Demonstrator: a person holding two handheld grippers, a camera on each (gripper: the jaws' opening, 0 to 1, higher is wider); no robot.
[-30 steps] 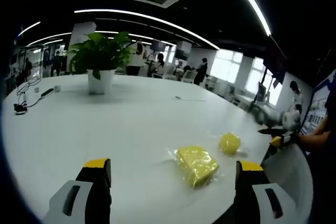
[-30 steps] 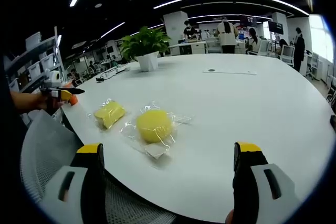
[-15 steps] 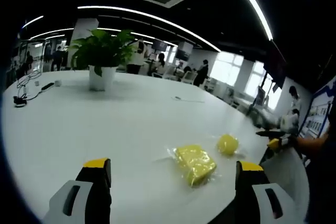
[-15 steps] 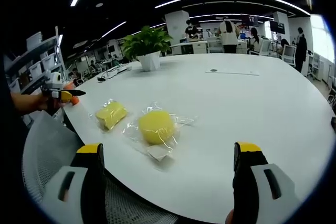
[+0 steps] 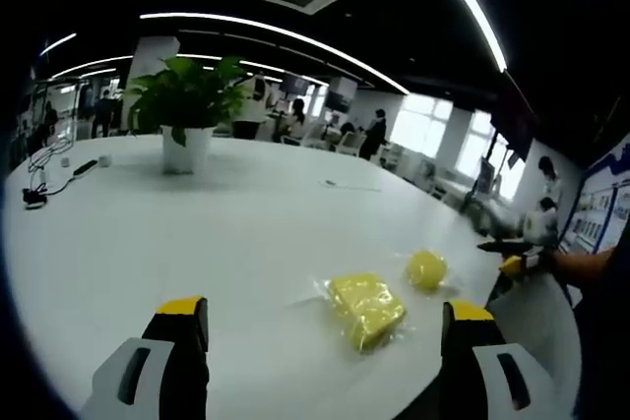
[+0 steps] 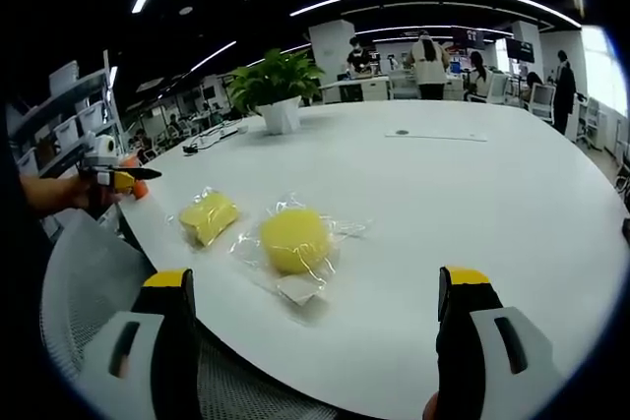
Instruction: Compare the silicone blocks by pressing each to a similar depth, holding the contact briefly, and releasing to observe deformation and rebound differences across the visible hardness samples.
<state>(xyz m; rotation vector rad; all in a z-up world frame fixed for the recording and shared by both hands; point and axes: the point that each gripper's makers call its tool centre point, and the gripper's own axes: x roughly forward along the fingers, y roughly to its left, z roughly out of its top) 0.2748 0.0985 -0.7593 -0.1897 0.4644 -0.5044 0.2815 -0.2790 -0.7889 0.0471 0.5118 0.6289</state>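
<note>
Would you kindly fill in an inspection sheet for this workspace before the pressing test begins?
Surface: large white table, round-edged, glossy.
Job's things: round yellow block and rectangular yellow block, each in clear wrapping, lying apart near the table edge, neither touched.
Clutter: potted plant upright farther back; a thin flat item near the table's middle, too small to identify.
Grippers: left gripper and right gripper both with jaws wide apart, holding nothing, short of the blocks.
Cables: dark cable trailing on the table's far side.
Surroundings: open office with ceiling light strips, people in the background, mesh chair back by the table edge.
</note>
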